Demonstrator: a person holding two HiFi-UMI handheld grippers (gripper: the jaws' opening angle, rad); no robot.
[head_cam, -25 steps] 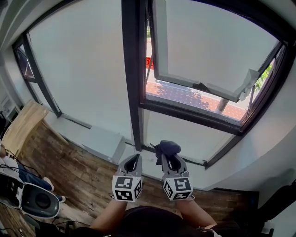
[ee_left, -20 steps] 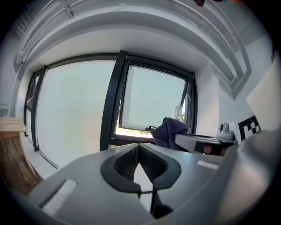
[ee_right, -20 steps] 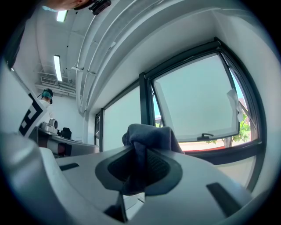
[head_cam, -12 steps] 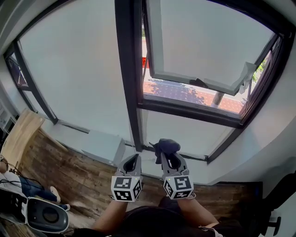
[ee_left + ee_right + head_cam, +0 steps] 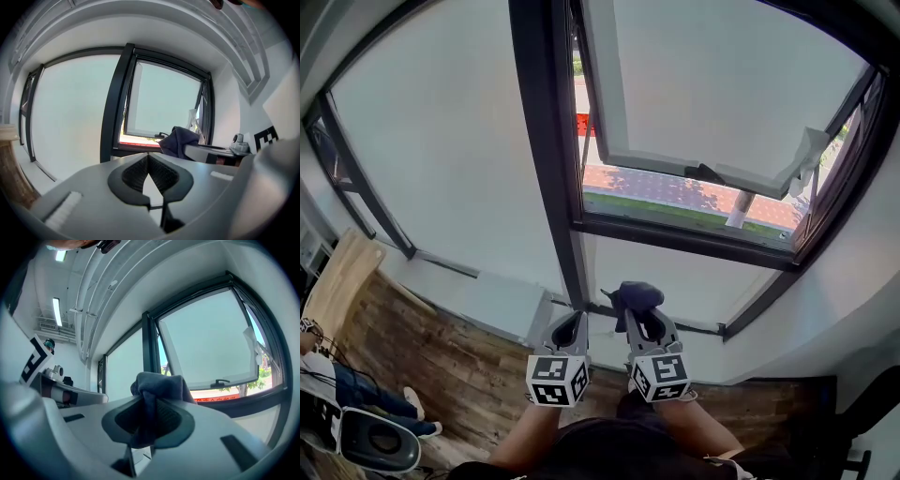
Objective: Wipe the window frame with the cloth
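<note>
R tongs (image 5: 640, 315) clamp cloth (image 5: 637, 295) at tips; L tongs (image 5: 572, 321) pressed together, empty, alongside.

Two hand-held tools sit side by side low in the scene, in front of a window. The left tool (image 5: 571, 321) is beside the right tool (image 5: 641, 317), which has a cloth (image 5: 636, 296) bunched between its jaws. Beyond them the window frame (image 5: 546, 159) has an upright post. A fixed pane (image 5: 441, 141) lies left of it and an outward-tilted sash (image 5: 712, 103) right. A wooden floor (image 5: 441, 352) lies below.

Likely office: large windows (image 5: 450, 159), strip light (image 5: 57, 310)
</note>
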